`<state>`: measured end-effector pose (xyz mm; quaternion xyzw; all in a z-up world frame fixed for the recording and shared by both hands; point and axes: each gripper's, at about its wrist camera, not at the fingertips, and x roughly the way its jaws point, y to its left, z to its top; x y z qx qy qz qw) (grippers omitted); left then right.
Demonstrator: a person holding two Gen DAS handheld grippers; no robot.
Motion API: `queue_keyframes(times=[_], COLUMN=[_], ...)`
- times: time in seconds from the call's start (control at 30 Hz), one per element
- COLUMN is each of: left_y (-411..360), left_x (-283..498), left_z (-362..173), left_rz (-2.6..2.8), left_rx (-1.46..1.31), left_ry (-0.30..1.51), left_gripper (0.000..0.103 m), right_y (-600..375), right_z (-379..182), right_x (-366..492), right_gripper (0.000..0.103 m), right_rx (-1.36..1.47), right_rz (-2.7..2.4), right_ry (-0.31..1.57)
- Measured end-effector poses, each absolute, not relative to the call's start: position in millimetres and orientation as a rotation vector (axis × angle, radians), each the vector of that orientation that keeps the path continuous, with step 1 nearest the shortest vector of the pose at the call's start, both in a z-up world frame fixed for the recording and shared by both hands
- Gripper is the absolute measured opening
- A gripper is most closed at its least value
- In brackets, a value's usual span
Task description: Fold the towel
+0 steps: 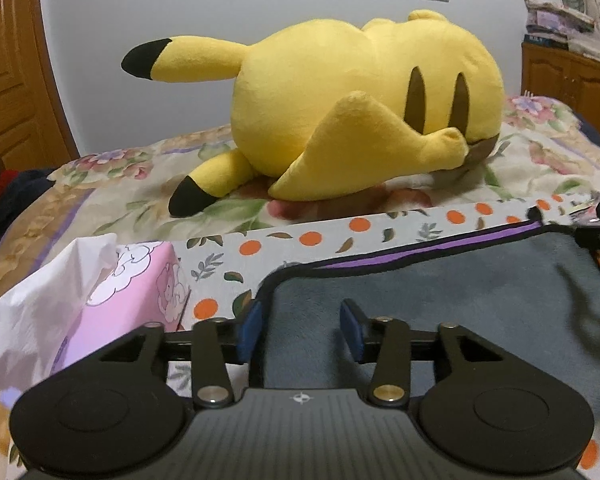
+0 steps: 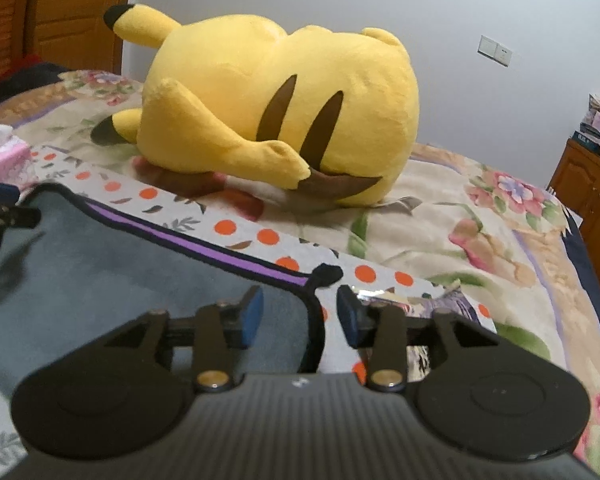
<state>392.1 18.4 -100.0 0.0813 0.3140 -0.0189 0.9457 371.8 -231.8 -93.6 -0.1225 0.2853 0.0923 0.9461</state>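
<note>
Grey fleece towel w/ black-purple trim (image 1: pixel 440 300) lies flat under both grippers. Left gripper (image 1: pixel 300 326) jaws apart over its left edge; right gripper (image 2: pixel 300 316) jaws apart straddling right corner. Yellow plush toy (image 1: pixel 360 112) ahead.

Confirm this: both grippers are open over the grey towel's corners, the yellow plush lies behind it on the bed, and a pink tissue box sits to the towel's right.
One detail is wrong: the pink tissue box sits to the left of the grey towel, as the left wrist view shows. The left gripper and right gripper are open, and the yellow plush lies behind on the bed.
</note>
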Motion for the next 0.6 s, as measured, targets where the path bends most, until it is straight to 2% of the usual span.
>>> queue_keyframes(times=[0.1,0.3,0.4,0.6], left_y=[15.5,7.2,4.2,-2.2], left_x=[377.9,337.9,316.8,282.9], left_z=[-96.3,-87.7,-79.2,-60.1], left_rz=[-0.052,-0.083,-0.094,-0.11], left_rx=[0.16,0.172,0.167,0.182], left_ry=[0.651,0.669,0.665,0.655], left_gripper=[0.058,0.061,0.069,0.074], right_y=[-236.0,-248.0,-251.2,-253.2], right_z=[-87.1,-78.5,-72.1,-53.0], right_x=[354.9,311.5,292.7,263.0], right_gripper=[0.045,0.046,0.046,0.046], right_rx=[-0.219,-0.145,-0.133,-0.12], right_rz=[0.202,0.221,0.22,0.224], right_ry=[0.589,0.61,0.61,0.59])
